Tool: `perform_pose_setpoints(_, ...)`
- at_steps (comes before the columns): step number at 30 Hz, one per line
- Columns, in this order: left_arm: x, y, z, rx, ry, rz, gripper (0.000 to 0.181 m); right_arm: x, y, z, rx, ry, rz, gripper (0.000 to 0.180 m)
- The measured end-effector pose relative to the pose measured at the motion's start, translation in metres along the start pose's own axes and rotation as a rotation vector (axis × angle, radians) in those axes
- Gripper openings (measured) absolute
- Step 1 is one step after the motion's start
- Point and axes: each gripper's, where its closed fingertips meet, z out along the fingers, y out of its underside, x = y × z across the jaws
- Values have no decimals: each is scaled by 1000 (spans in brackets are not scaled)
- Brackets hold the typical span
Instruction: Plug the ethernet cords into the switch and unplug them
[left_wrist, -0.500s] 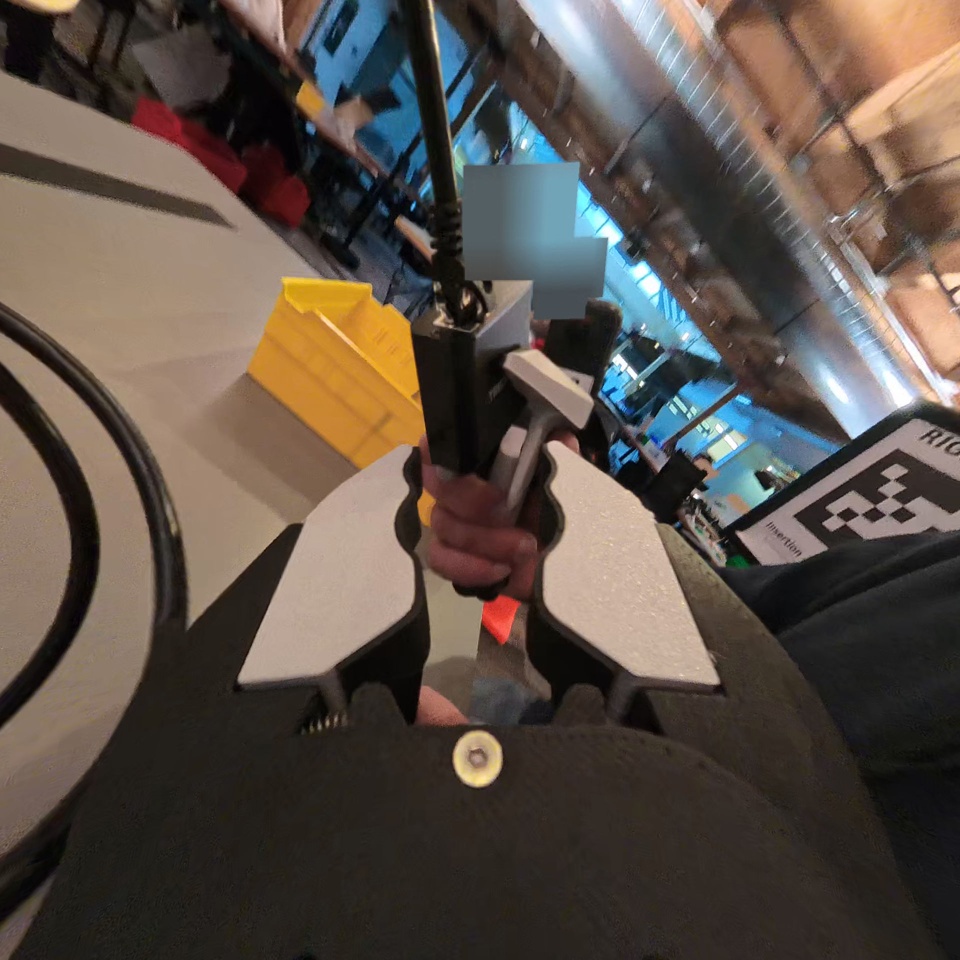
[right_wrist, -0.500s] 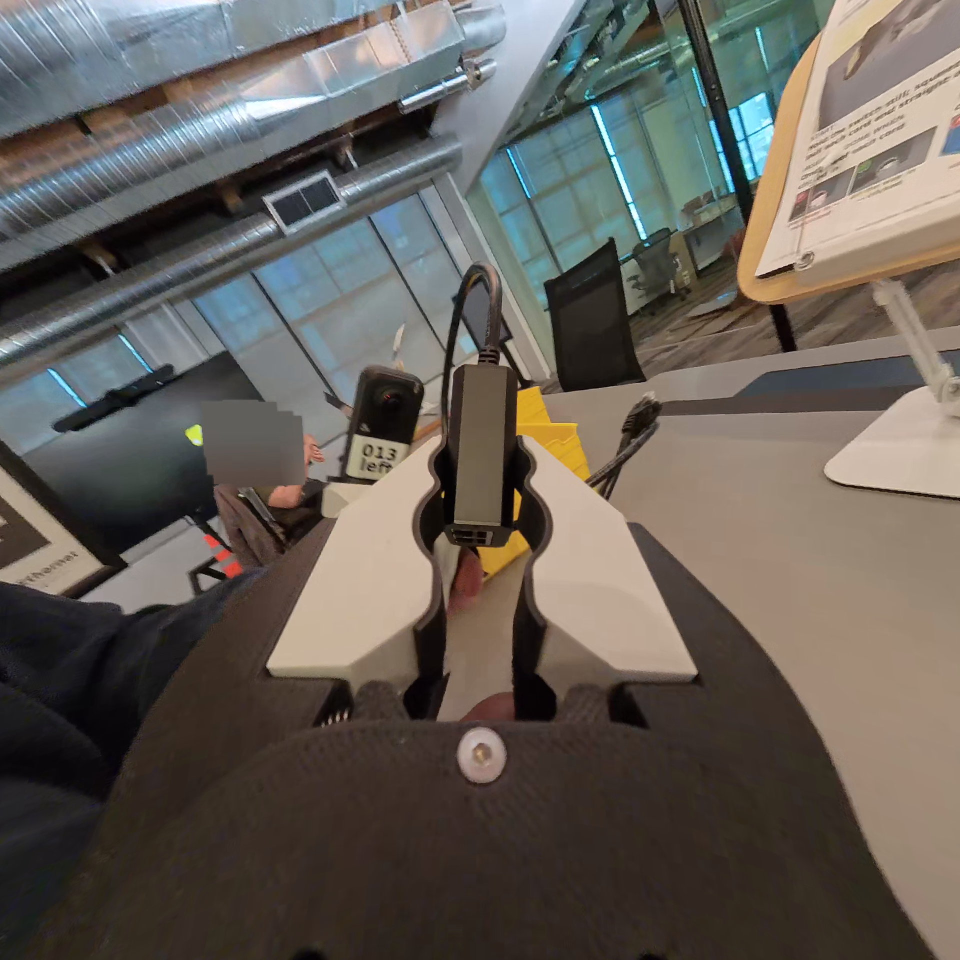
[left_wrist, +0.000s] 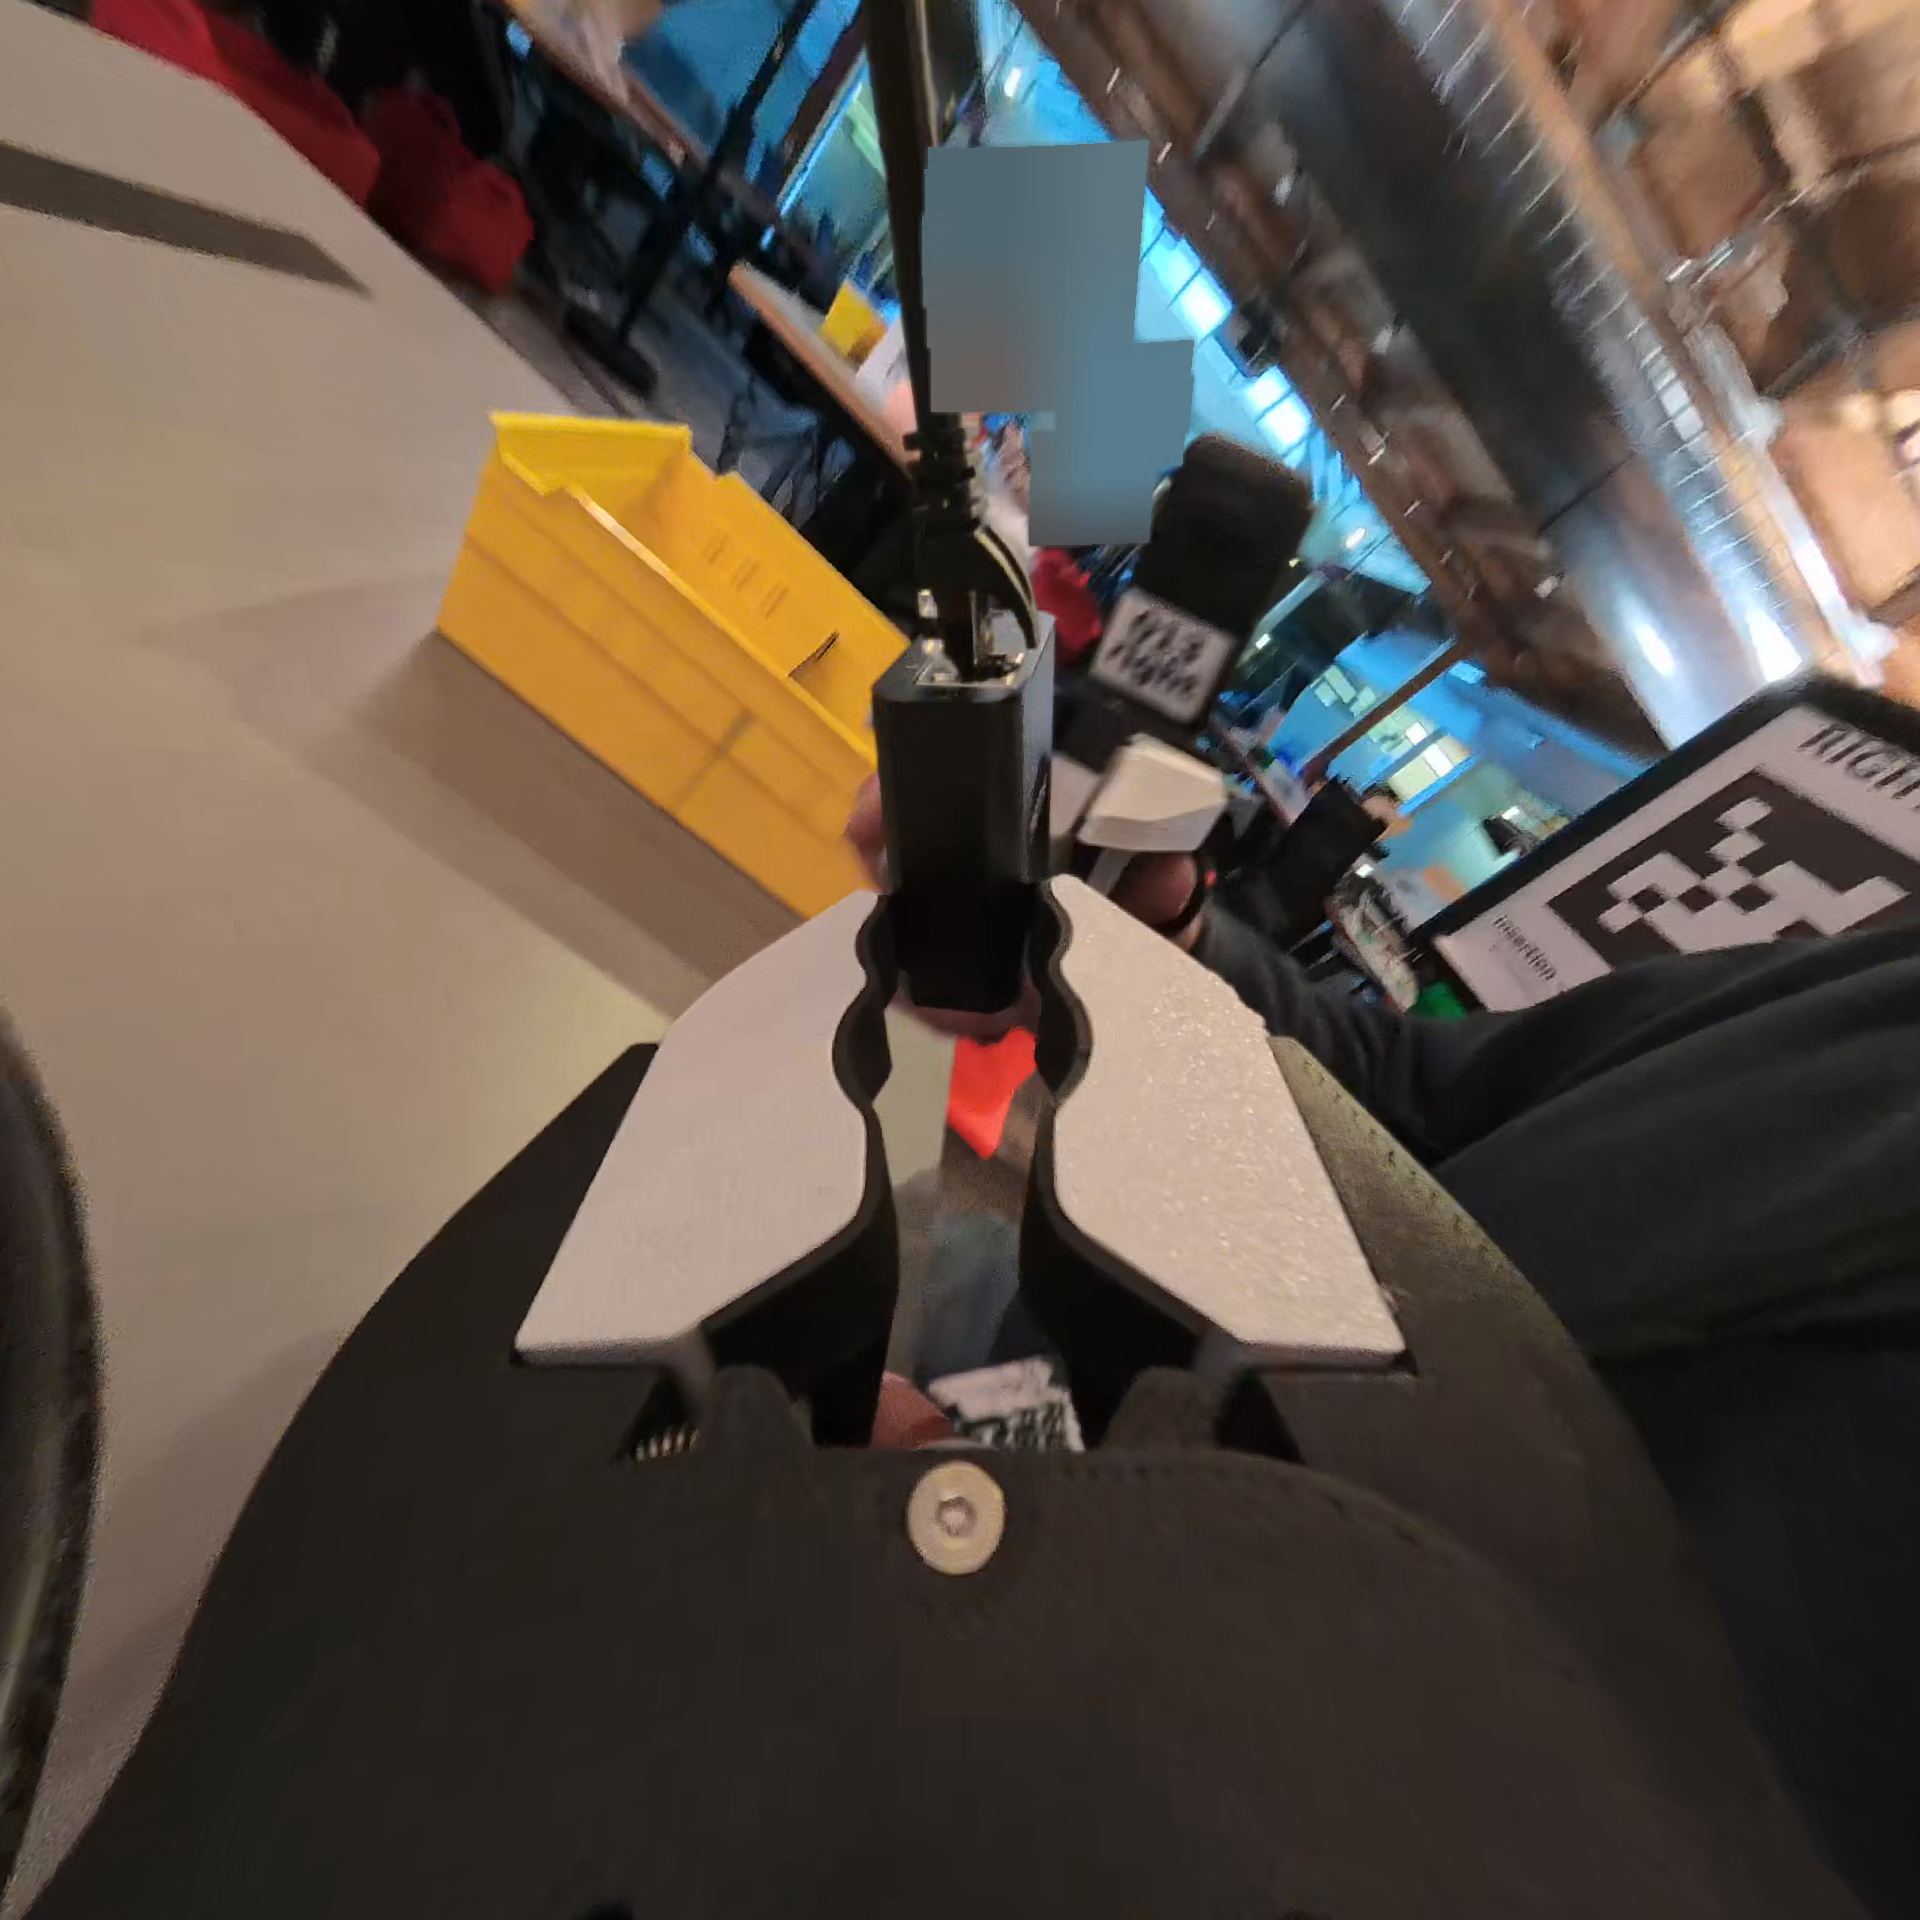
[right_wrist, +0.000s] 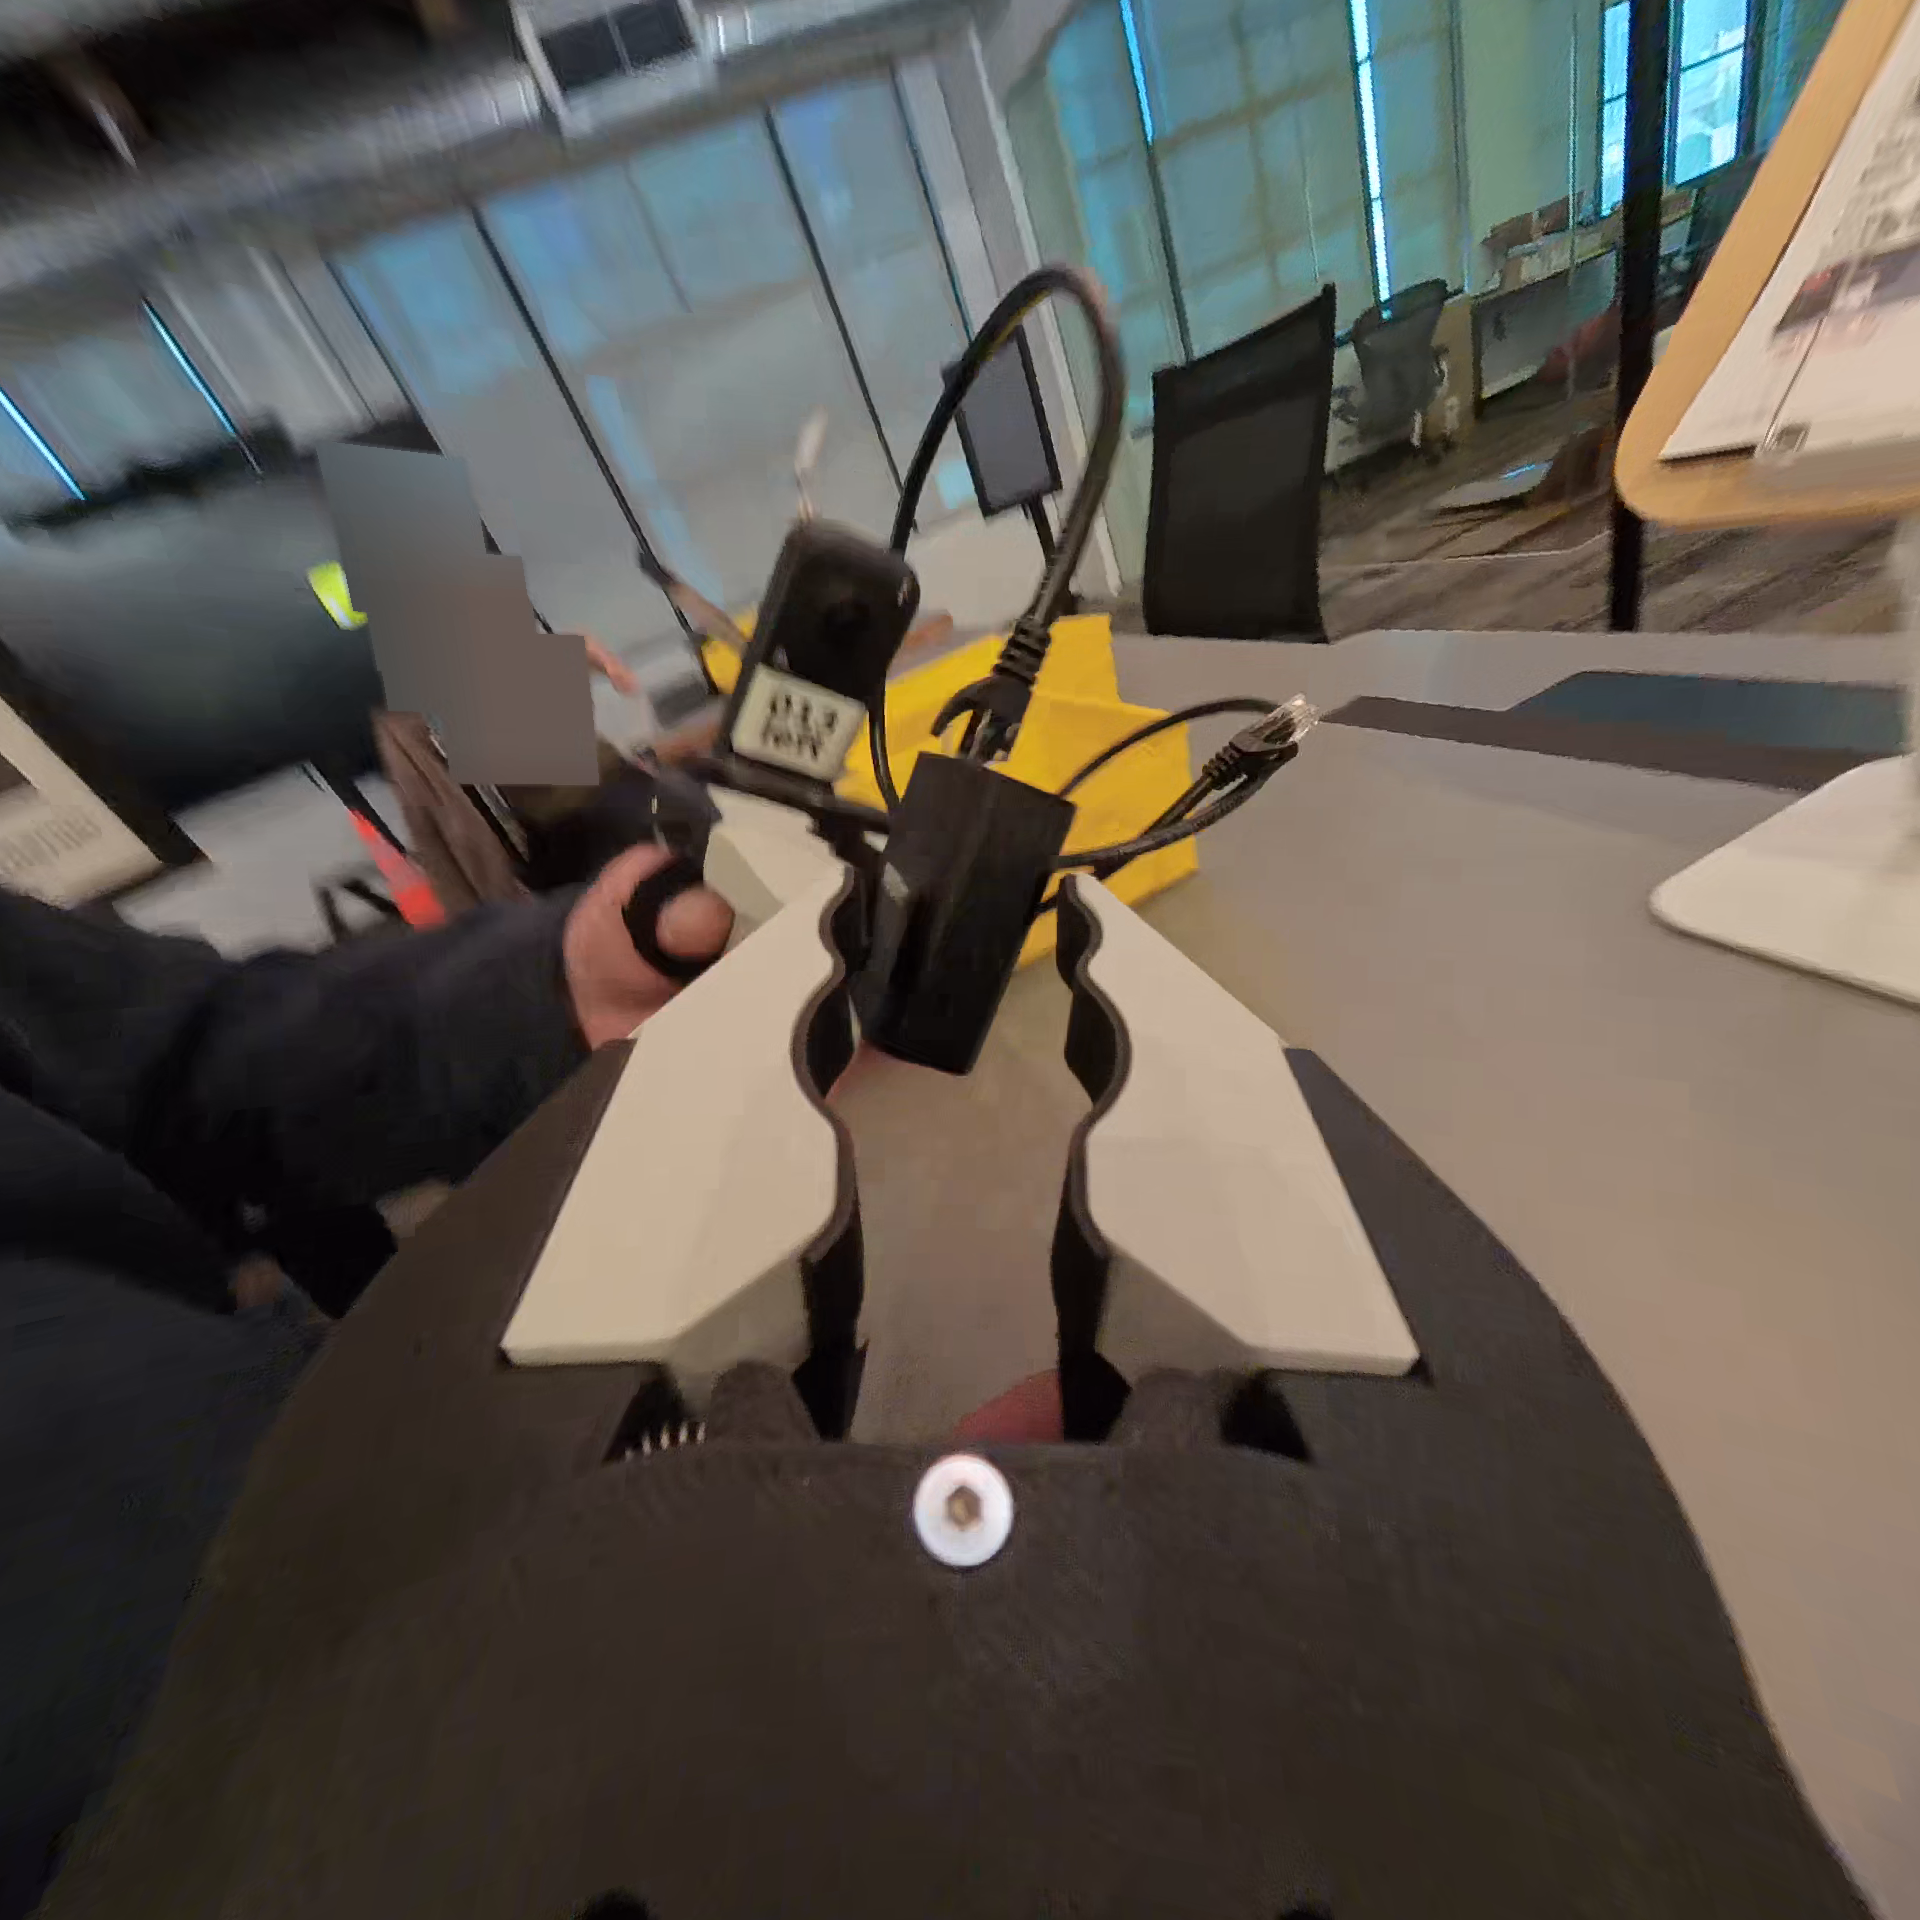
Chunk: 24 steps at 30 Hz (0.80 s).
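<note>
L claw (left_wrist: 961, 940) is clenched on the black switch (left_wrist: 956, 800), tips pinching its lower end. The switch stands upright at 12 o'clock from the claw, w/ one black ethernet cord (left_wrist: 943, 499) plugged into its top end and running up out of frame. The yellow bin (left_wrist: 644, 623) sits at 10 o'clock on the grey table (left_wrist: 260, 727). R claw (right_wrist: 956, 935) is released, jaws well apart. The switch sits tilted btwn its tips against the left finger (right_wrist: 727, 1122), w/ a clear gap to the right one. The plugged cord arches over at 12 o'clock. A 2nd cord's free plug (right_wrist: 1262, 732) hangs in the air at 1 o'clock. At 9 o'clock a person's hand (right_wrist: 613, 966) grips the L claw's handle. A white stand base (right_wrist: 1818, 914) rests on the table at 3 o'clock. Room behind: glass walls and a black chair (right_wrist: 1236, 499), all blurred.
</note>
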Motion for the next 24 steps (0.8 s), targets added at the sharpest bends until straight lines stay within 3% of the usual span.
perform_pose_setpoints(5, -5, 22, -22, -295, -47, 14, 24, 2, 10, -21, -397, 160, -606, 38)
perform_pose_setpoints(7, -5, 31, -29, -406, -54, 29, 24, -19, 21, -23, -529, 45, -802, 46)
perform_pose_setpoints(11, -13, 39, -39, -574, -86, 41, 24, -43, 22, -5, -584, -75, -1039, 72)
perform_pose_setpoints(14, -13, 43, -42, -684, -88, 65, 23, -41, 41, 7, -720, -140, -1241, 72)
perform_pose_setpoints(17, -12, 45, -42, -765, -81, 93, 23, -24, 63, 8, -905, -186, -1344, 79)
perform_pose_setpoints(21, -9, 41, -42, -803, -54, 99, 23, -3, 78, 9, -1011, -197, -1394, 85)
perform_pose_setpoints(24, -3, 45, -42, -831, 0, 85, 23, 6, 80, 13, -1011, -165, -1471, 71)
